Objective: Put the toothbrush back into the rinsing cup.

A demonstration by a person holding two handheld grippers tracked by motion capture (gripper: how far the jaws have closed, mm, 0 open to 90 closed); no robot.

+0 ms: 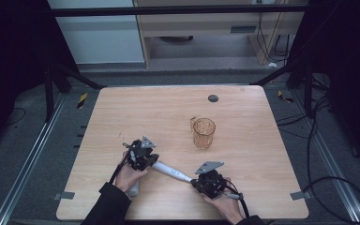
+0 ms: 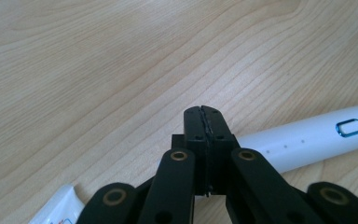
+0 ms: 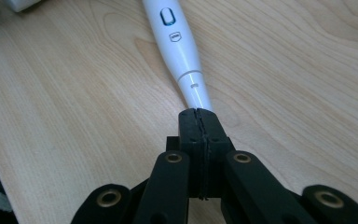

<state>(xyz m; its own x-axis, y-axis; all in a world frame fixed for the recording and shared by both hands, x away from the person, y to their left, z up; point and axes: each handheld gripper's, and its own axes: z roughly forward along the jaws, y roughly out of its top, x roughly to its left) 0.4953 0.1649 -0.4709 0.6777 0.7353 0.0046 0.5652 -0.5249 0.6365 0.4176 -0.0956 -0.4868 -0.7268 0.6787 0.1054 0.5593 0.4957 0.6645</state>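
A white electric toothbrush handle lies on the wooden table between my two grippers. My left gripper is at its thick end. In the left gripper view its jaws are pressed together in front of the handle, with nothing between them. My right gripper is at the narrow end. Its jaws are also pressed together, and the handle's thin neck runs out of sight behind their tips. An amber glass mug stands upright beyond the toothbrush.
A white tube lies by the person's left hand, with its end at the lower left of the left gripper view. A small dark disc sits near the table's far edge. The table's front edge is just behind both hands.
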